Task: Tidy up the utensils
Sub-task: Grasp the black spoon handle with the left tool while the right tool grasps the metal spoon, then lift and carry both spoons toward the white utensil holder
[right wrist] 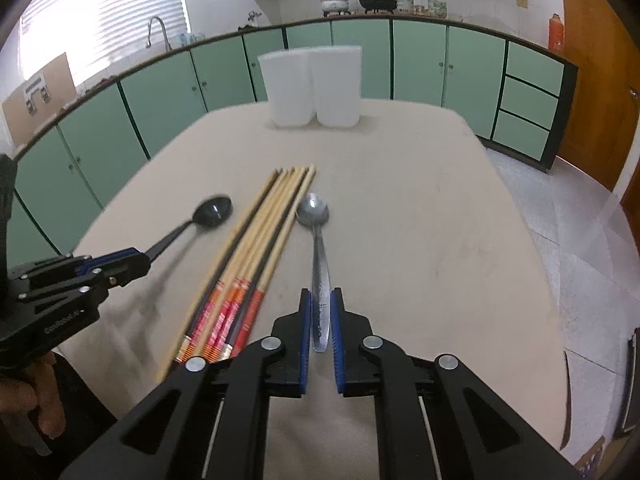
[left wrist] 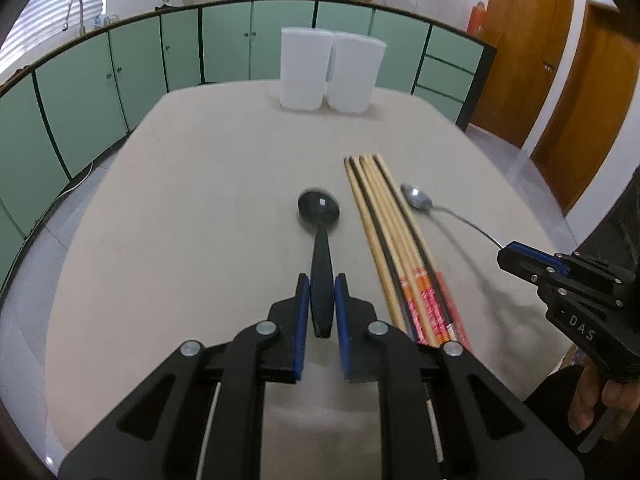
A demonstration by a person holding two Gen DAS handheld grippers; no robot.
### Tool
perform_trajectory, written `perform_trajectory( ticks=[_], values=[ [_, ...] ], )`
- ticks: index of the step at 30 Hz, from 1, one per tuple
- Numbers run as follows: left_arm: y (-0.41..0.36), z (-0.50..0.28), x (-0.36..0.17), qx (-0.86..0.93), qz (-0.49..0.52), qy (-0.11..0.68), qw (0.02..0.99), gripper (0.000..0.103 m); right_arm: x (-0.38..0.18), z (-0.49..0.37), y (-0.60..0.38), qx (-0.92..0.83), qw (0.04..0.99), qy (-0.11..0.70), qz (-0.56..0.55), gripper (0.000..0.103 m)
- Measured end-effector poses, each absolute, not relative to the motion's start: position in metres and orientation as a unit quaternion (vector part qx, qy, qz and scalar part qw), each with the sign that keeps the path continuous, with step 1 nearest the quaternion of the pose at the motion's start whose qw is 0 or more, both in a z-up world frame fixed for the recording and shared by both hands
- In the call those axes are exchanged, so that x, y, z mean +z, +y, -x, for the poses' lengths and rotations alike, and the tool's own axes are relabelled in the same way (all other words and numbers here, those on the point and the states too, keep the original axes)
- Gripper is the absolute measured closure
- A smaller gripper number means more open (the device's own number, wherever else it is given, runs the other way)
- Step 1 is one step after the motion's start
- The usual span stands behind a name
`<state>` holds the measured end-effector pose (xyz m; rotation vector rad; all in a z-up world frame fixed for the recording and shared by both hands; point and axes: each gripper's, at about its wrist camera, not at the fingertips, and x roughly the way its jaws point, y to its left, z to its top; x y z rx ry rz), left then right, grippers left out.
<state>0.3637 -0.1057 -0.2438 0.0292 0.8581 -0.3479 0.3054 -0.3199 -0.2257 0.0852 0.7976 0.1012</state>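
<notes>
My left gripper (left wrist: 322, 283) is shut on the handle of a black spoon (left wrist: 319, 210), whose bowl points away over the beige table (left wrist: 192, 200). My right gripper (right wrist: 321, 298) is shut on the handle of a metal spoon (right wrist: 313, 210). Both spoons look lifted slightly, with shadows under them. Several wooden chopsticks (left wrist: 384, 224) with red-patterned ends lie in a bundle between the two spoons; they also show in the right wrist view (right wrist: 264, 232). Each gripper shows in the other's view: the right (left wrist: 505, 254), the left (right wrist: 142, 258).
Two white containers (left wrist: 306, 68) (left wrist: 354, 74) stand side by side at the table's far edge, also in the right wrist view (right wrist: 290, 88) (right wrist: 338, 88). Green kitchen cabinets (left wrist: 132, 72) run behind. Wooden doors (left wrist: 568, 80) are at right.
</notes>
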Motion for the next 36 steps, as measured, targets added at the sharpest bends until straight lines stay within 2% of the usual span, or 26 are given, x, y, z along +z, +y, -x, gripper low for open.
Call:
perform_trajectory(
  ticks=[9, 12, 14, 26, 27, 28, 29, 30, 31, 36],
  values=[
    [-0.104, -0.378, -0.191, -0.181, -0.022, 0.396, 0.9, 0.092, -0.174, -0.325, -0.318, 0.063, 0.923, 0.379, -0.009, 0.093],
    [-0.104, -0.388, -0.173, -0.191, -0.028, 0.394, 0.899, 0.099, -0.163, -0.336, -0.319, 0.068, 0.92, 0.387, -0.001, 0.093],
    [-0.103, -0.394, -0.164, -0.196, -0.028, 0.396, 0.897, 0.099, -0.156, -0.343, -0.318, 0.071, 0.917, 0.392, 0.007, 0.093],
    [-0.087, -0.404, -0.155, -0.209, -0.007, 0.404, 0.891, 0.101, -0.138, -0.353, -0.316, 0.074, 0.917, 0.39, 0.036, 0.094],
    [-0.086, -0.4, -0.156, -0.208, -0.008, 0.404, 0.891, 0.099, -0.138, -0.352, -0.316, 0.074, 0.917, 0.39, 0.034, 0.094],
    [-0.082, -0.392, -0.161, -0.203, -0.01, 0.409, 0.89, 0.091, -0.138, -0.35, -0.317, 0.074, 0.918, 0.389, 0.031, 0.094],
    [-0.079, -0.385, -0.166, -0.201, -0.006, 0.412, 0.889, 0.076, -0.138, -0.35, -0.318, 0.074, 0.918, 0.389, 0.028, 0.094],
    [-0.074, -0.375, -0.173, -0.197, -0.001, 0.412, 0.89, 0.042, -0.139, -0.348, -0.32, 0.075, 0.918, 0.388, 0.025, 0.094],
    [-0.069, -0.362, -0.182, -0.186, -0.003, 0.405, 0.895, 0.032, -0.14, -0.346, -0.321, 0.074, 0.919, 0.387, 0.022, 0.094],
    [-0.059, -0.333, -0.233, -0.171, -0.006, 0.444, 0.88, 0.034, -0.149, -0.343, -0.323, 0.075, 0.916, 0.393, 0.006, 0.094]
  ],
)
